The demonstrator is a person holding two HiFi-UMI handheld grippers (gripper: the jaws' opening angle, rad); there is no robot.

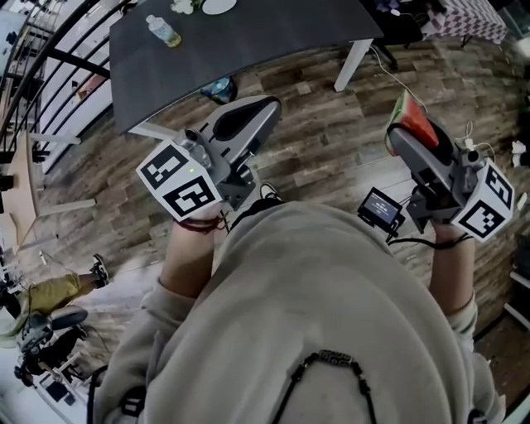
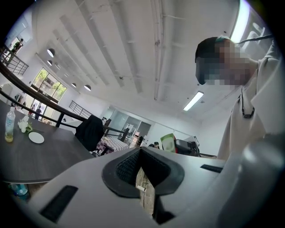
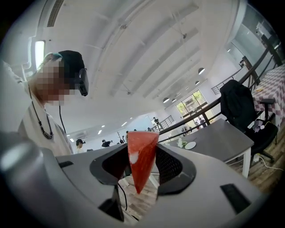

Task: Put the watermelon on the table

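The person's pale sweatshirt (image 1: 315, 331) fills the lower half of the head view and hides the floor beneath it. Beyond it, the wooden floor (image 1: 331, 141) runs up to the dark table (image 1: 265, 37). The table's far side is cut off by the top edge of the picture, and only one white leg (image 1: 352, 65) shows clearly, at its right corner. The left gripper (image 1: 269, 103) is held over the floor just short of the table's near edge. Its jaws are drawn together at the tips, leaving only a thin slit below, and there is nothing between them. The right gripper (image 1: 396, 137) is over the floor too, off to the right of the table and well apart from it, beyond the white leg. Its jaws are clamped on the watermelon (image 1: 411, 118). This is a wedge-shaped slice with red flesh and a pale blotch near the top. It tapers to a point that hangs below the pads, and a green rind shows along its outer edge. In the head view the jaw covers most of its lower part. On the table, near its far left, stands a small bottle (image 1: 164, 31). Next to it is a white plate (image 1: 219, 6), clipped by the picture's edge. What lies by the plate is too small to make out.
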